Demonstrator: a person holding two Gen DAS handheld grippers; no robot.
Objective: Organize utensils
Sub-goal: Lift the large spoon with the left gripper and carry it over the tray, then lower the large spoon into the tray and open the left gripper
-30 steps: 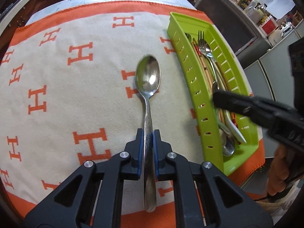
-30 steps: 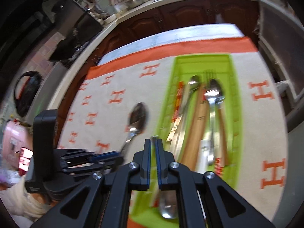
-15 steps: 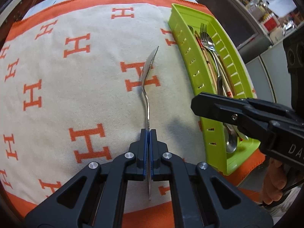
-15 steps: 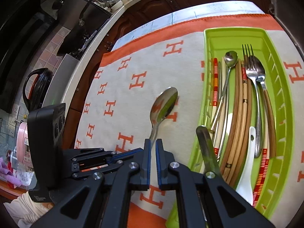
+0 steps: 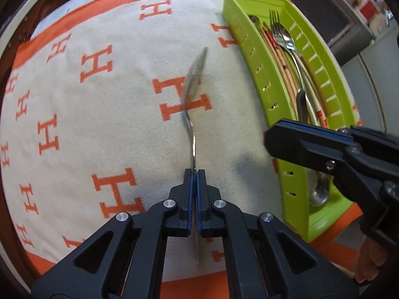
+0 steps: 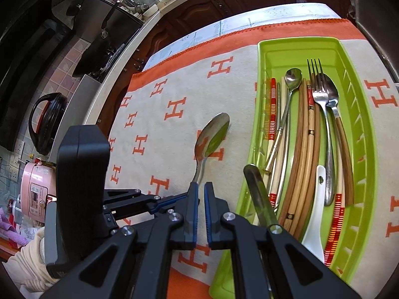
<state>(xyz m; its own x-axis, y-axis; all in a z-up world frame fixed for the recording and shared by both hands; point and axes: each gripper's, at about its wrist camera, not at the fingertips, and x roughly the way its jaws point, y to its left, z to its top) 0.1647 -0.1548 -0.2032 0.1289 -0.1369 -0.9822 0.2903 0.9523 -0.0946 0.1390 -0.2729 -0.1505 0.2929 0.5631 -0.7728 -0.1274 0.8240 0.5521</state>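
One lime-green slotted plastic tray [image 6: 359, 114] and one silver steel fork [image 6: 321, 94] are present. Metal spoons [image 6: 212, 134]: at least three visible. One white ceramic spoon [image 6: 315, 214].

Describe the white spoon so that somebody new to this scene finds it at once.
Look in the green tray on the orange-and-cream cloth, at its near end. The white spoon lies there among wooden chopsticks and the fork. It is the only white, non-metal spoon, with a small hole in its handle.
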